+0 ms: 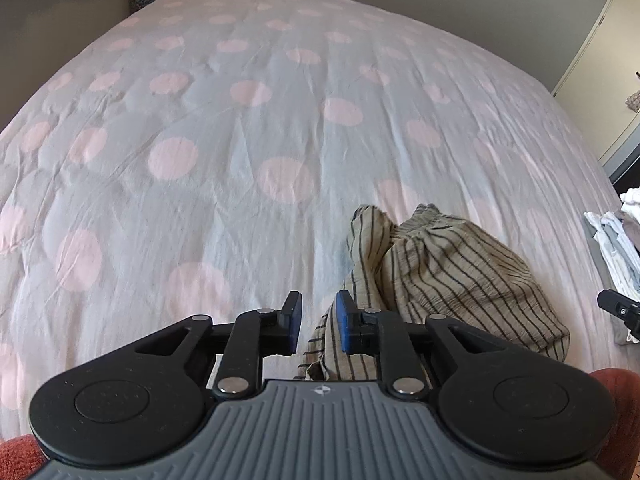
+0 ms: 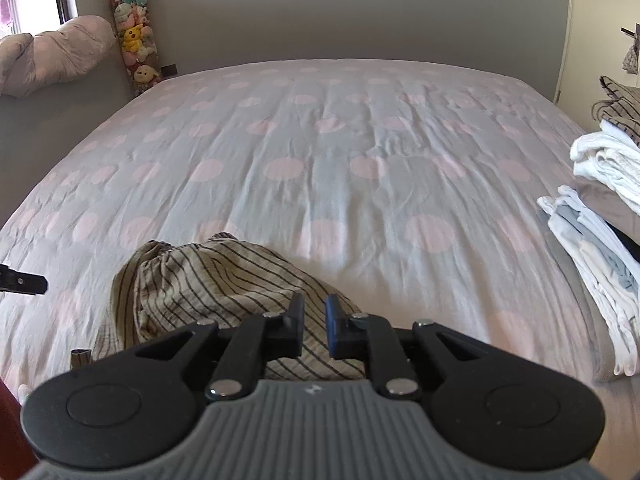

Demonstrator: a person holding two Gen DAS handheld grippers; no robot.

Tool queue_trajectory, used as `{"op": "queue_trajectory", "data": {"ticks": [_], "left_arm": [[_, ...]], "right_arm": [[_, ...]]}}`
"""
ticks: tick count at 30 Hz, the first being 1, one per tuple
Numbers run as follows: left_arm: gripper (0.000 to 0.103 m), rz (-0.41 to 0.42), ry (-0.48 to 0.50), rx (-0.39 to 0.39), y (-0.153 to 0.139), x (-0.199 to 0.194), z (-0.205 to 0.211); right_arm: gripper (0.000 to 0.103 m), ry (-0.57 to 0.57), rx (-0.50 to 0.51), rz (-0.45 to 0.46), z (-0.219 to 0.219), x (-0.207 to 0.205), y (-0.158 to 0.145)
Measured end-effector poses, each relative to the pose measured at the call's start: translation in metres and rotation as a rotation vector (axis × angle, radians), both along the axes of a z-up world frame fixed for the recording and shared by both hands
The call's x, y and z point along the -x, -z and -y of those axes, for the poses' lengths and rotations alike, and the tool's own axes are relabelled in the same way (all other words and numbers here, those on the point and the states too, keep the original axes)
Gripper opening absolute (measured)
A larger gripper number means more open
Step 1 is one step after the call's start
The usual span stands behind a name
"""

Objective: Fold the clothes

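My left gripper [image 1: 318, 326] and right gripper [image 2: 314, 326] hover slightly parted, gripping nothing, over the near edge of the crumpled striped garment [image 2: 208, 280]. Beyond it the dotted bedspread [image 2: 320, 152] lies open; folded clothes [image 2: 596, 240] line its right edge.

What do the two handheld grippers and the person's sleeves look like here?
Both the left gripper and the right gripper look alike: black linkage arms with silver pivot pins, round black discs on each side, a ribbed grey body bearing a small compass-like mark, and blue pads on the fingers. Rust-red textured sleeve fabric shows at the edges.
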State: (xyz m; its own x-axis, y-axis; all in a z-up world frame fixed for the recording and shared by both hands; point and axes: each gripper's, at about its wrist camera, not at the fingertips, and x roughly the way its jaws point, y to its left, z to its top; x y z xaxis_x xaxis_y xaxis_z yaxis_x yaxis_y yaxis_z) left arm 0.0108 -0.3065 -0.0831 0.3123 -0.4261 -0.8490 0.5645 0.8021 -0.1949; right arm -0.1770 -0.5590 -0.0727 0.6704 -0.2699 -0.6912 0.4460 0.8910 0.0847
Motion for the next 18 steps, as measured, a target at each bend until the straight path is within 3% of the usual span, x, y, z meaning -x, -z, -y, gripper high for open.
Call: {"op": "queue_trajectory", "data": {"ticks": [4,9,11,13,18], "left_arm": [[0.025,-0.046,0.015,-0.022,0.018,-0.005,0.010],[0.035,-0.099,0.035,-0.018,0.043,-0.012,0.024],[0.040,-0.105,0.028,-0.029,0.051,-0.016,0.031],[0.041,-0.114,0.022,-0.038,0.058,-0.023,0.038],[0.041,-0.153,0.006,-0.045,0.078,-0.037,0.048]], "right_arm": [[0.026,-0.115,-0.026,-0.015,-0.028,-0.025,0.015],[0.026,-0.272,-0.058,-0.046,-0.067,-0.061,0.037],[0.035,-0.332,-0.067,-0.060,-0.082,-0.075,0.046],[0.040,-0.375,-0.052,-0.081,-0.093,-0.087,0.056],[0.041,-0.416,0.012,-0.151,-0.103,-0.110,0.081]]}}
